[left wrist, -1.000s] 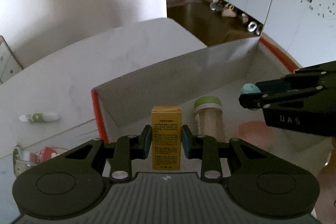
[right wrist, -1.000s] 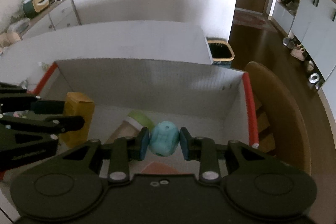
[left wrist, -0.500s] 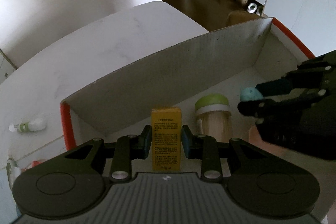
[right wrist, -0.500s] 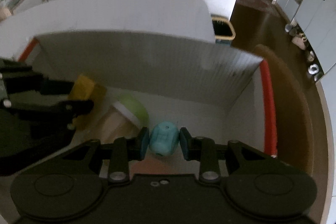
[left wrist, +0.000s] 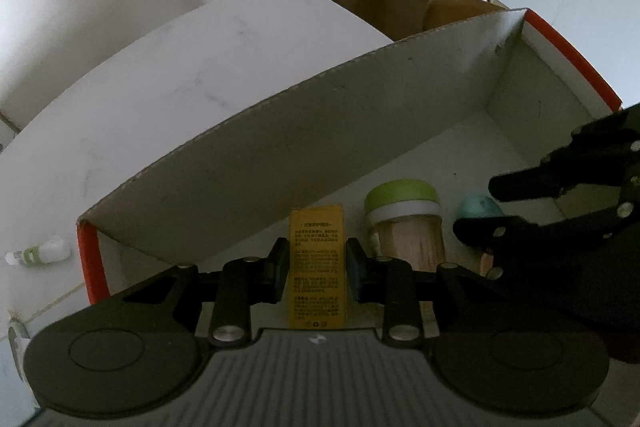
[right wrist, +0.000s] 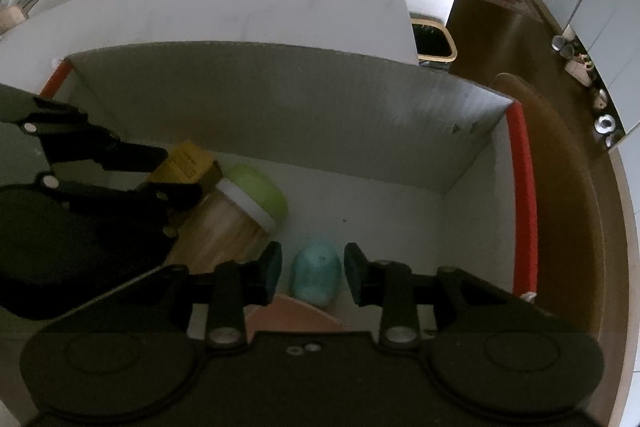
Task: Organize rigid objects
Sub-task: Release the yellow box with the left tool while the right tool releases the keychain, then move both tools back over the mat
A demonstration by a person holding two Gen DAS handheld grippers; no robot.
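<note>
Both grippers reach into a white cardboard box with red edges. My left gripper has its pads spread, with small gaps on each side of a yellow carton that rests in the box. My right gripper is open around a teal egg-shaped toy, which lies on the box floor, clear of both pads. A wooden jar with a green lid lies on its side between the carton and the toy.
A pink flat object lies on the box floor under my right gripper. A small white and green bottle lies on the white table left of the box. A brown chair stands past the box's right wall.
Both grippers have moved down into the box. The right gripper has opened and let go of the teal toy. The left gripper's pads have parted from the yellow carton.
</note>
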